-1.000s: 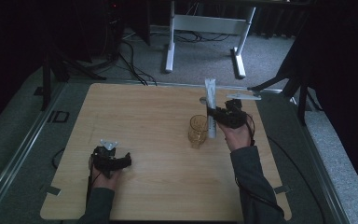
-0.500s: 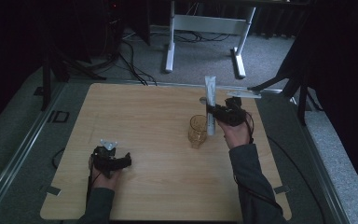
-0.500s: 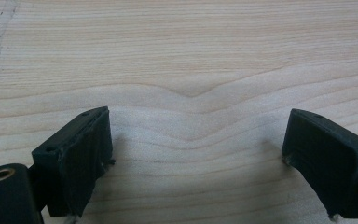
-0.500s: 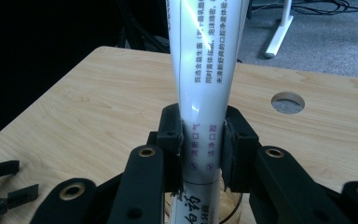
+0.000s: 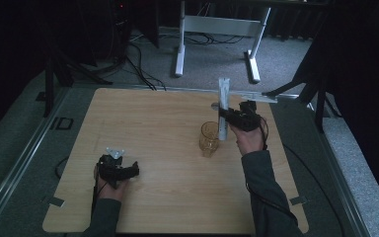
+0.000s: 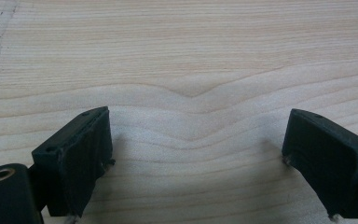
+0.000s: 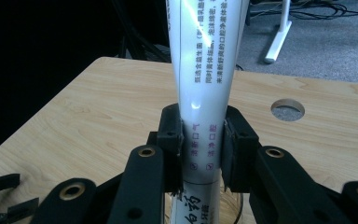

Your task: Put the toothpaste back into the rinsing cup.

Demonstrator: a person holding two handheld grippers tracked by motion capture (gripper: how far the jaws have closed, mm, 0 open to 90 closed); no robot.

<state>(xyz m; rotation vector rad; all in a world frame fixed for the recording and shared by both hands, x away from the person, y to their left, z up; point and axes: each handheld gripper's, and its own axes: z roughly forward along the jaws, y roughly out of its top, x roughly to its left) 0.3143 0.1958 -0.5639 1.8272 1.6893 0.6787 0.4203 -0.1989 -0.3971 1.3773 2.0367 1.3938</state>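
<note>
- Wooden table [image 5: 168,128] stands on grey carpet.
- Right gripper [image 5: 225,116] is clenched on a white tube [image 7: 205,88], held upright just above the amber glass [image 5: 209,138].
- Left gripper [image 6: 196,154] rests on the wood, jaws wide apart, grasping nothing.

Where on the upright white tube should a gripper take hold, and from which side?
On the round lower body of the white tube, as the right gripper does now, coming level from the table's right edge. Its upper end flattens and widens, and the glass cup blocks the left.
</note>
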